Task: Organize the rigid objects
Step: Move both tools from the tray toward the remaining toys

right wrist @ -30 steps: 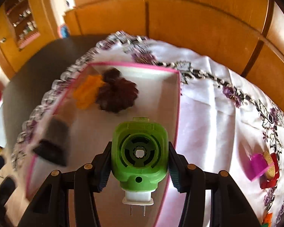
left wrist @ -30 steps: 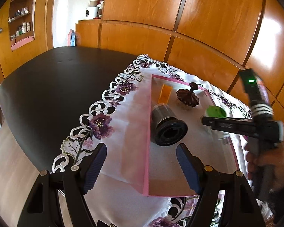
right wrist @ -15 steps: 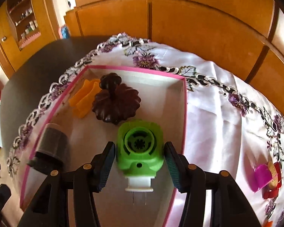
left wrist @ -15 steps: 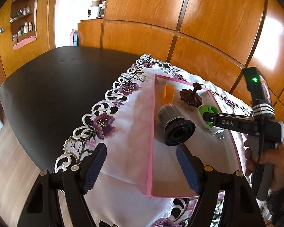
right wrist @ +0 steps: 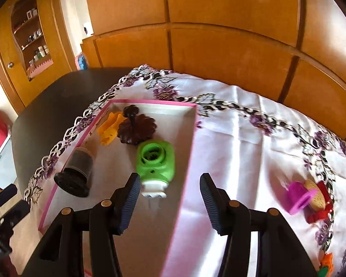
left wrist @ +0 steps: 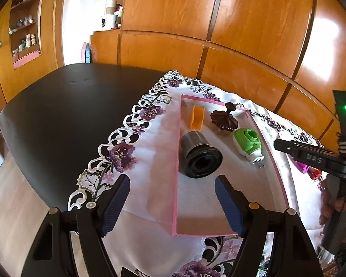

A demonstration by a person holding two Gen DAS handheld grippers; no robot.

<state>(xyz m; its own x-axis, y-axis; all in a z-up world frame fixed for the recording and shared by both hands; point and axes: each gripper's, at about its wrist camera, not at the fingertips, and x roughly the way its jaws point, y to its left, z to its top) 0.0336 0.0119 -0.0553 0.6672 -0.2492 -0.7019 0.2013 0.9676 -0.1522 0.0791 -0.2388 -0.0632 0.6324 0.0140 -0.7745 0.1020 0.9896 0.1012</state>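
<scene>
A pink-rimmed tray (left wrist: 176,161) lies on the embroidered white cloth (right wrist: 230,138). Inside it are an orange piece (left wrist: 197,117), a brown flower-shaped lid (left wrist: 223,121), a black cylinder (left wrist: 198,157) on its side and a green plug-in device (left wrist: 248,142). My right gripper (right wrist: 170,196) is open and empty above the tray's right wall (right wrist: 191,138). The green device (right wrist: 155,159) lies free just beyond its left finger. My left gripper (left wrist: 173,205) hangs open and empty over the tray's near left corner, short of the cylinder.
A magenta piece (right wrist: 297,198) and a red one (right wrist: 320,207) with a beige bit sit on the cloth right of the tray, small orange and green items (right wrist: 326,263) nearer. Bare black tabletop (left wrist: 57,115) stretches left. Wooden cabinets (left wrist: 219,23) stand behind.
My right gripper set the green device down in the tray, let go and drew back up and to the right. The left gripper stayed put.
</scene>
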